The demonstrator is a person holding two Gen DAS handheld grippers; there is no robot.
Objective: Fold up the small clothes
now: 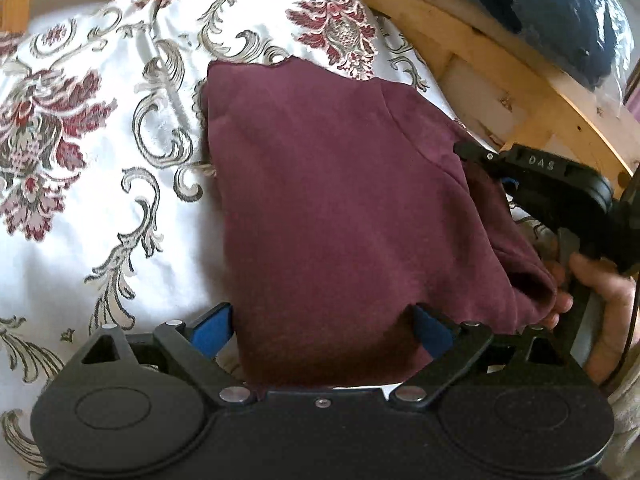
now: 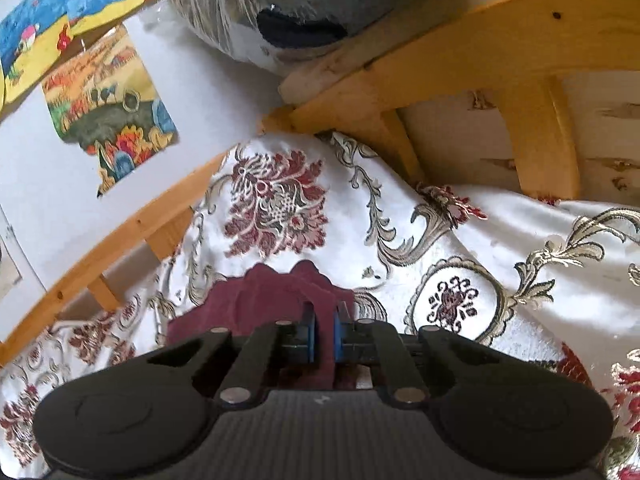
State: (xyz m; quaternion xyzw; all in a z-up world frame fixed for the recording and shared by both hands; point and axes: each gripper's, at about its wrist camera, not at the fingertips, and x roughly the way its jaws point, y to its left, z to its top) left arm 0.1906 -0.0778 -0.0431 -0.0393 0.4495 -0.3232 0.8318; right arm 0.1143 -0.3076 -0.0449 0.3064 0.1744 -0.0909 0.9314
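Pinching the maroon knit garment [image 2: 280, 300], the right gripper [image 2: 325, 328] is nearly closed; only the left view shows the left gripper [image 1: 324, 328] spread wide around it.

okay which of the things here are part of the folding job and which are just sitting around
Part of the job: maroon garment; left hand-held gripper, open; right hand-held gripper, shut on the garment.

Just lying about: floral bedspread; plastic-wrapped bundle; wall pictures; wooden frame.

Left gripper [image 1: 324, 326] jaws spread wide; right gripper [image 2: 325, 330] jaws pinched nearly together
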